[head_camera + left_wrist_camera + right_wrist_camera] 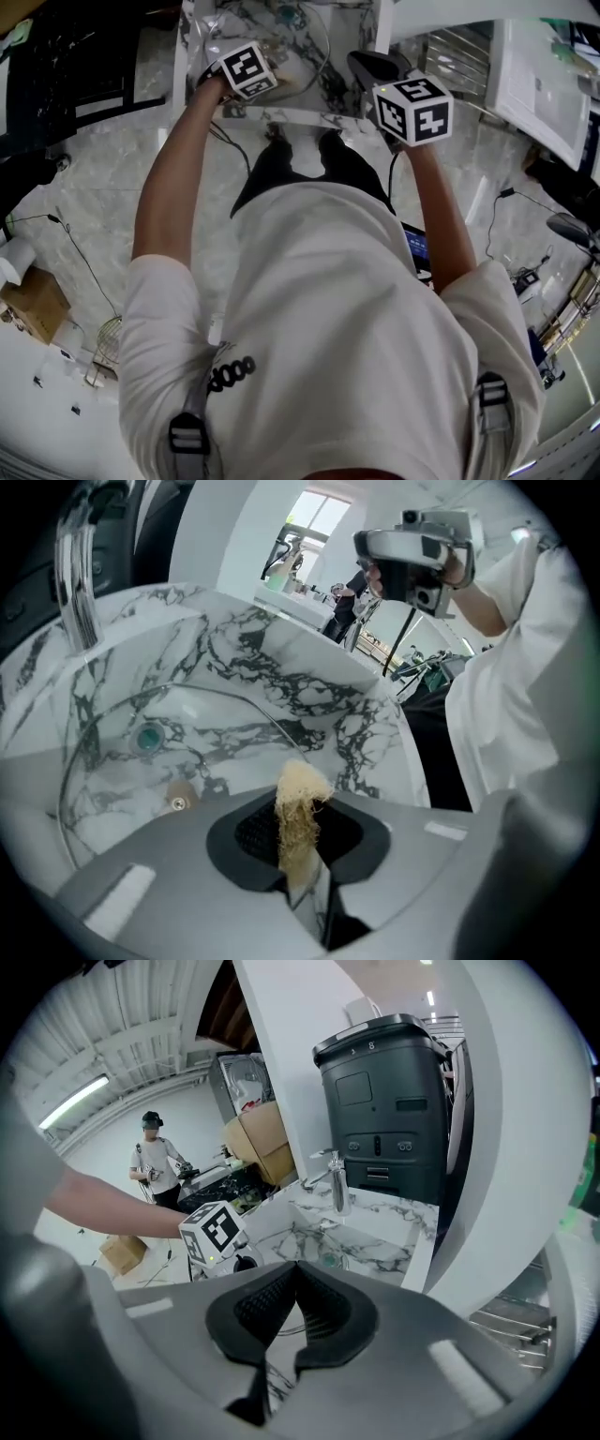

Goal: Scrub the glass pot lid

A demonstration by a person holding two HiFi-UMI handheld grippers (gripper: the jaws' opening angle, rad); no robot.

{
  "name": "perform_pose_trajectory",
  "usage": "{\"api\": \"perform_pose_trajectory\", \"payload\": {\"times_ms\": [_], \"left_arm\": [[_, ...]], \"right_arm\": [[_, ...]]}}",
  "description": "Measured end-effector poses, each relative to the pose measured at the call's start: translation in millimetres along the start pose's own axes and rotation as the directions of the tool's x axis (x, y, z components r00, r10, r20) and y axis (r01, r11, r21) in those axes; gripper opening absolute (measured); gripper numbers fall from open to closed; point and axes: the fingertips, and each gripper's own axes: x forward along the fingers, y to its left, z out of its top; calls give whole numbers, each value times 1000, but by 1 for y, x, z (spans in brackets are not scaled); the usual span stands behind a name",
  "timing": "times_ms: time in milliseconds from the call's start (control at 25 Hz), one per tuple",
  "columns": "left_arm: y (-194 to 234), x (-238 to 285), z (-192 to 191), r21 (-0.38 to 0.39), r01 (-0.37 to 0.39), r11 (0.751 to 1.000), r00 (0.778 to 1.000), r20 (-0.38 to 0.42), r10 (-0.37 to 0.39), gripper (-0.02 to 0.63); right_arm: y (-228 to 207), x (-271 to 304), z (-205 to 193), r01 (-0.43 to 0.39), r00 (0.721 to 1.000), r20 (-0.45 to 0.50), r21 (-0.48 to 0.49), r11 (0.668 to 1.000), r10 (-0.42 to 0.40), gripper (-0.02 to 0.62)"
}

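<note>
Left gripper view: glass lid (155, 766) in marble sink (291, 663); left fingers (246, 834) pinch loofah (300, 803); right fingers (255, 1309) closed, empty.

- Left arm (169, 178): bare below a short white sleeve, stretched forward and a little outward, elbow nearly straight.
- Left gripper (302, 846): at the end of that arm. The left marker cube (248, 70) sits tilted. The jaws are closed on a tuft of pale, stringy scrubber (302, 785), which sticks out past the tips.
- Right arm (441, 211): bare below its sleeve, also reaching forward, with the forearm running straight ahead from the body.
- Right gripper (292, 1271): held out in front, well apart from the left one. The right marker cube (413, 110) has one face turned up. The jaws are together with the pads touching at the tips and nothing between them.
</note>
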Motion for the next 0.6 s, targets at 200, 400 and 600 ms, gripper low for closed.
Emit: {"api": "perform_pose_trajectory", "payload": {"times_ms": [200, 400, 600], "left_arm": [[9, -43, 23, 78, -216, 973, 974, 93, 208, 51], [17, -106, 55, 2, -429, 903, 868, 276, 412, 52], [20, -188, 88, -195, -552, 810, 662, 488, 569, 52]], "right_arm": [[-5, -22, 24, 29, 998, 53, -46, 999, -27, 3], [-6, -43, 54, 63, 991, 126, -84, 995, -52, 3], [0, -56, 92, 73, 976, 215, -116, 991, -46, 3]]}}
